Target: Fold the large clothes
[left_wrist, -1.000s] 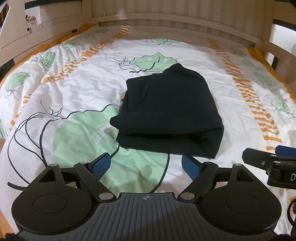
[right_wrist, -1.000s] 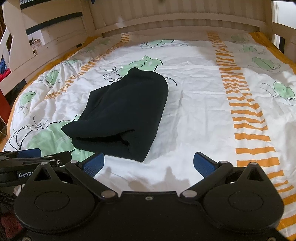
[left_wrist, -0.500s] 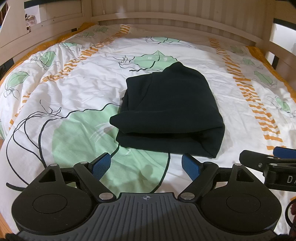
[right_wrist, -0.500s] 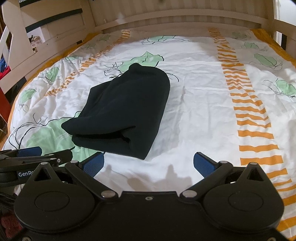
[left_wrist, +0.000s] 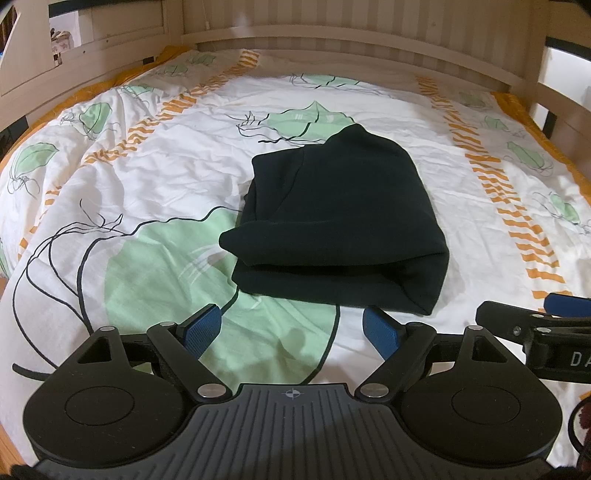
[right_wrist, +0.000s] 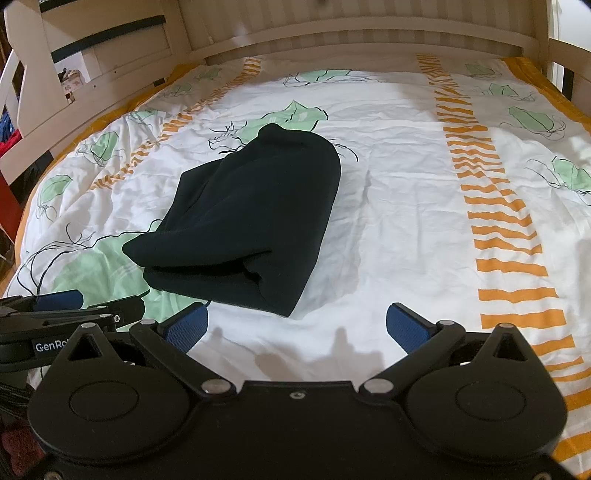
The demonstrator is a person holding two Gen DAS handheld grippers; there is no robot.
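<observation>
A dark garment (left_wrist: 340, 225) lies folded into a thick bundle on the bed; it also shows in the right wrist view (right_wrist: 251, 221). My left gripper (left_wrist: 291, 326) is open and empty, just short of the bundle's near edge. My right gripper (right_wrist: 295, 326) is open and empty, near the bundle's near right corner. The right gripper's side shows at the right of the left wrist view (left_wrist: 532, 321). The left gripper's side shows at the left of the right wrist view (right_wrist: 74, 306).
The bed carries a white quilt (left_wrist: 147, 177) with green leaves and orange stripes (right_wrist: 491, 206). A pale wooden bed frame (left_wrist: 332, 33) runs along the far side and both ends (right_wrist: 92, 85).
Both grippers have risen or tilted slightly, so the bundle sits a little lower in both views. The garment has not moved and both grippers stay open.
</observation>
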